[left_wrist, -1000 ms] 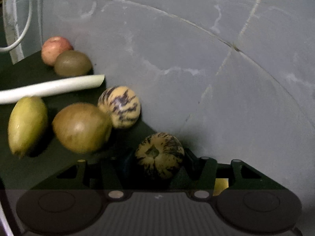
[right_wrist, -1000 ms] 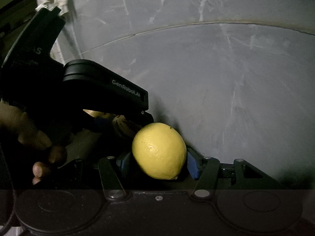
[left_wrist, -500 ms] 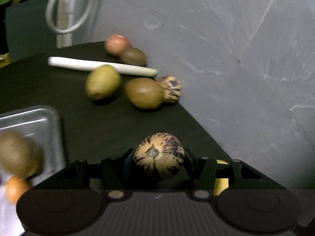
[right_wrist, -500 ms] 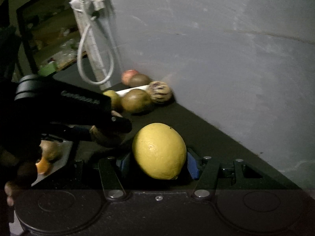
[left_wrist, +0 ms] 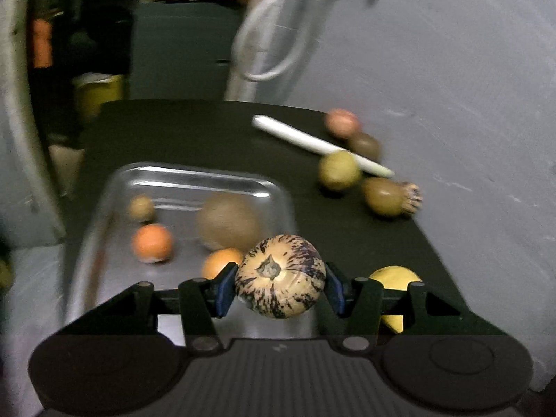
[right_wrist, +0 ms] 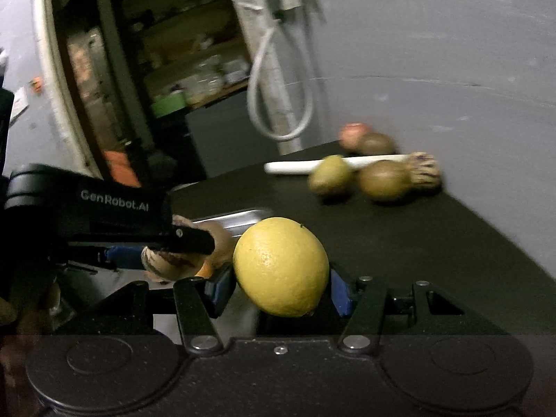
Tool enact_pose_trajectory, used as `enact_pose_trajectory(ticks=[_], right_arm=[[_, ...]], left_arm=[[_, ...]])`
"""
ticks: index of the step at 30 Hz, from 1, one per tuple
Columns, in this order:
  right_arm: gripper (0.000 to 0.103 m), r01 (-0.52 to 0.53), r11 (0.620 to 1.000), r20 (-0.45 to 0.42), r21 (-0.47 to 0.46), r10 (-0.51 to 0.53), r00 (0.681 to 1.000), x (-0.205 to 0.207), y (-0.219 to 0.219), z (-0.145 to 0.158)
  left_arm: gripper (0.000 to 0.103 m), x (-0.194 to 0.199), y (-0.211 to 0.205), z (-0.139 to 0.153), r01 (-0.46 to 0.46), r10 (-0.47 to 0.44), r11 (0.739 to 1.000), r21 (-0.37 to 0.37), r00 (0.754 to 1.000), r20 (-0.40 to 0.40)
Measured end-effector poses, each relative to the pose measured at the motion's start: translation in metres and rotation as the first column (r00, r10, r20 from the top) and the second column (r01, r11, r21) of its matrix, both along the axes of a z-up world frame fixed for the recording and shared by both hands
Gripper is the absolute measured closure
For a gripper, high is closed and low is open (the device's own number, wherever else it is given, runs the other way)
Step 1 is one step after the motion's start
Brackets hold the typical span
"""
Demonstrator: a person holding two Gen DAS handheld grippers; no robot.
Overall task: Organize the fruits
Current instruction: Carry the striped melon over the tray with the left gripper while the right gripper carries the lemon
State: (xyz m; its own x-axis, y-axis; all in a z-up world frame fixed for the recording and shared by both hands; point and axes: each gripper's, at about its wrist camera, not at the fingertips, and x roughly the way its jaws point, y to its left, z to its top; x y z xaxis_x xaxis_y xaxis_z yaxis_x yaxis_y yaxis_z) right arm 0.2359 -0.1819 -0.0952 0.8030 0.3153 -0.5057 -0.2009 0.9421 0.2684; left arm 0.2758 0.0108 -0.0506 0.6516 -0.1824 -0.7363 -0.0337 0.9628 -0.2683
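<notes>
My left gripper (left_wrist: 280, 286) is shut on a cream, purple-streaked melon (left_wrist: 280, 275), held above the near right corner of a steel tray (left_wrist: 104, 194). In the tray lie two oranges (left_wrist: 152, 243), a large brown fruit (left_wrist: 227, 220) and a small brown one (left_wrist: 140, 207). My right gripper (right_wrist: 278, 286) is shut on a yellow lemon (right_wrist: 280, 266), just right of the left gripper (right_wrist: 104, 215), and the lemon (left_wrist: 394, 278) shows behind the left fingers. More fruit lies by the wall: a green one (left_wrist: 338, 170), a brown one (left_wrist: 382, 196), a second streaked melon (left_wrist: 411, 197).
A white stalk (left_wrist: 312, 144) lies across the dark table (left_wrist: 208, 132), with a pink fruit (left_wrist: 342, 123) and a brown fruit (left_wrist: 365, 145) behind it. A grey wall (left_wrist: 469, 104) bounds the right side. A looped white cable (right_wrist: 278, 97) hangs at the back.
Both grippers have swung left and pulled back from the wall, each keeping its fruit. The tray has come into the left view and now lies under the melon.
</notes>
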Motion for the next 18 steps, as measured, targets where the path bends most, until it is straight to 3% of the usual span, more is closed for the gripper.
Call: enact_pose_trajectory(ticks=[8, 18], right_arm=[[0.045, -0.131, 0.991, -0.01, 0.004, 0.131, 0.991, -0.006, 0.045, -0.003], [0.045, -0.19, 0.982, -0.071, -0.016, 0.189, 0.979, 0.006, 0.066, -0.016]], left_arm=[[0.046, -0.02, 0.057, -0.015, -0.179, 0.18, 0.984, 0.021, 0.983, -0.042], [0.046, -0.014, 0.068, -0.035, -0.237, 0.24, 0.97, 0.046, 0.968, -0.073]])
